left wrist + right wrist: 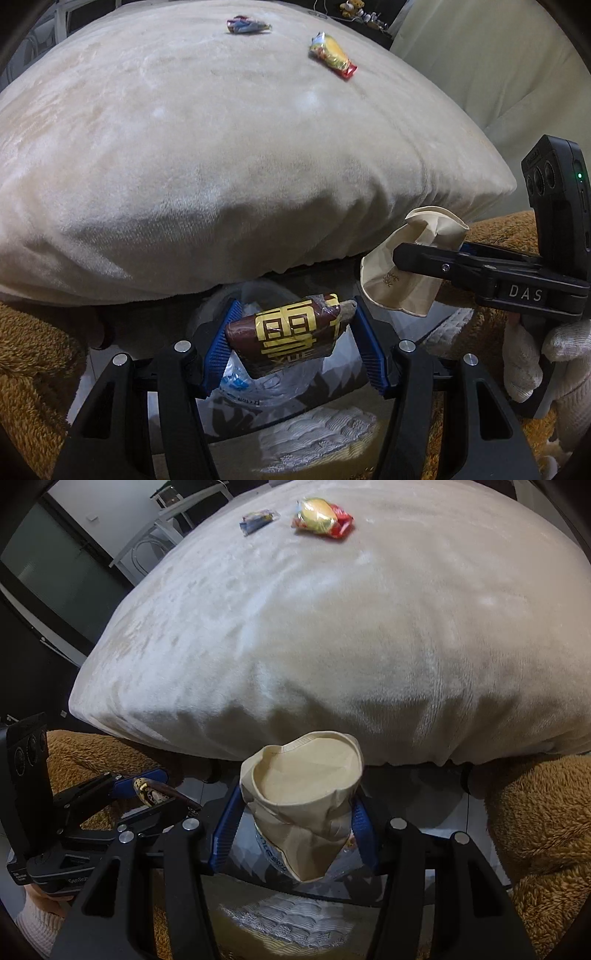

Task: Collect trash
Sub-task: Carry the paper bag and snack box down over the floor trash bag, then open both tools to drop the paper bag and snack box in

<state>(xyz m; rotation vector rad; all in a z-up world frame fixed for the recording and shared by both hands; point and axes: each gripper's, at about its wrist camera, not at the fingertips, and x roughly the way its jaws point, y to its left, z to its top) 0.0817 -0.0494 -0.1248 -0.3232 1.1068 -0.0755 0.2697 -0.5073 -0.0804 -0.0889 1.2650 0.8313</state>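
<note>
My left gripper (291, 341) clamps a brown snack wrapper with yellow print (284, 338) between its blue pads (218, 347), jaws drawn partway in and pressing both ends of the packet. In the left wrist view the wrapper sits at six o'clock, just below the front edge of a large cream plush cushion (221, 147).

My right gripper (295, 834) grips a crumpled beige paper cup (306, 794), mouth facing the camera, its crushed lower body squeezed between the blue pads (360, 827). The same cup (406, 266) appears at three o'clock from the left wrist, held in the right gripper's black fingers (436, 264), with a white-gloved hand (543, 354) on the handle at four o'clock.

Beneath both held items lies a bin lined with clear plastic film (266, 384), some crinkled packaging already inside.

Two pieces of trash remain on top of the cushion at twelve o'clock: a blue-and-red wrapper (245, 25) and, just to its right, a yellow-and-red snack packet (332, 55). They lie near each other but apart. Brown fuzzy fabric (543, 812) flanks the bin at three and nine o'clock.
</note>
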